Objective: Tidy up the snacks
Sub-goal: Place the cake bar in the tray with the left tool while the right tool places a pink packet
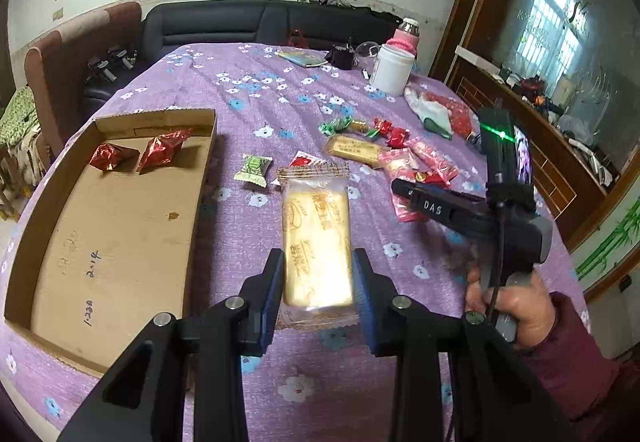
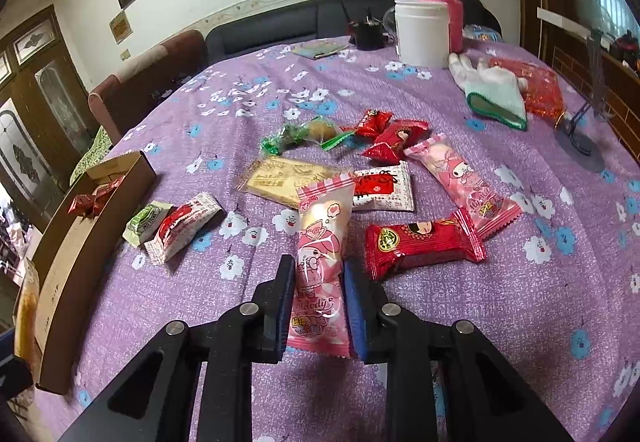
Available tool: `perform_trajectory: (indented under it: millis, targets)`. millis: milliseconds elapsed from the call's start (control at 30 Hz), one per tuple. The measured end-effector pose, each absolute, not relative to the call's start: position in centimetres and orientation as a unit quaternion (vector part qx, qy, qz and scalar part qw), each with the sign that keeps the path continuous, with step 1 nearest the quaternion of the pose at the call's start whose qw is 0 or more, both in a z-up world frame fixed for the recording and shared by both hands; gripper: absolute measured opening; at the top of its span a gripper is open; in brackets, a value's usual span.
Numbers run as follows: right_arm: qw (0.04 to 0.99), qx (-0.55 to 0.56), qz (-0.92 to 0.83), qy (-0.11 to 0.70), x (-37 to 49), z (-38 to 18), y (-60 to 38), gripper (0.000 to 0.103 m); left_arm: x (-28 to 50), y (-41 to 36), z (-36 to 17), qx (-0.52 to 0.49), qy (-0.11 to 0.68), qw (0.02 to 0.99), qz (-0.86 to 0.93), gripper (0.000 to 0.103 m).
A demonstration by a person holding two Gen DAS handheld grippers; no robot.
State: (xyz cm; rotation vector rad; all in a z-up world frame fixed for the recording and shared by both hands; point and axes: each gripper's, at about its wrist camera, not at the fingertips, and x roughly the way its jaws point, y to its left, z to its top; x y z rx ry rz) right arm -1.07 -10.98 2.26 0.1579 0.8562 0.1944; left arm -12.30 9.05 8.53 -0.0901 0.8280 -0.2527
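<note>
Snack sorting, early stage. The cardboard box [image 1: 120, 226] at the left of the table [image 1: 248, 98] holds only two red foil candies [image 1: 138, 153], near its far wall; the rest of its floor is bare. Most snacks remain in a loose pile [image 2: 384, 178] on the purple cloth: a second biscuit pack [image 2: 288, 180], green-wrapped sweets [image 2: 304, 136], red packets [image 2: 420, 244], a pink pack [image 2: 464, 182], plus a green candy [image 1: 253, 169] and a white-and-red one [image 2: 182, 228] nearer the box. By this count little is done and the bulk is left.

The left gripper [image 1: 318, 276] is narrowed onto a clear-wrapped biscuit pack [image 1: 316, 238], pads pressing both long edges, the pack just right of the box. The right gripper [image 2: 318, 306] is clamped on a pink pack [image 2: 322, 262] at the near edge of the pile; whether that pack has left the cloth cannot be told
</note>
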Motion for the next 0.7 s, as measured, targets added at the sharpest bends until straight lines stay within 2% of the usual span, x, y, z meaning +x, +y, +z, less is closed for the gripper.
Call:
perform_trajectory:
  millis: [300, 467, 700]
  targets:
    - [0.910, 0.079, 0.100, 0.396, -1.6, 3.1, -10.7, 0.023, -14.0, 12.4, 11.2, -0.078, 0.363, 0.921, -0.117, 0.033]
    - [0.931, 0.034, 0.085, 0.352, -3.7, 5.0, -9.2, 0.015, -13.6, 16.4, 12.0, -0.140, 0.342, 0.921, -0.125, 0.033]
    - [0.916, 0.075, 0.104, 0.381, -5.7, 5.2, -9.6, 0.014, -13.4, 20.2, 11.5, -0.177, 0.328, 0.919, -0.129, 0.033]
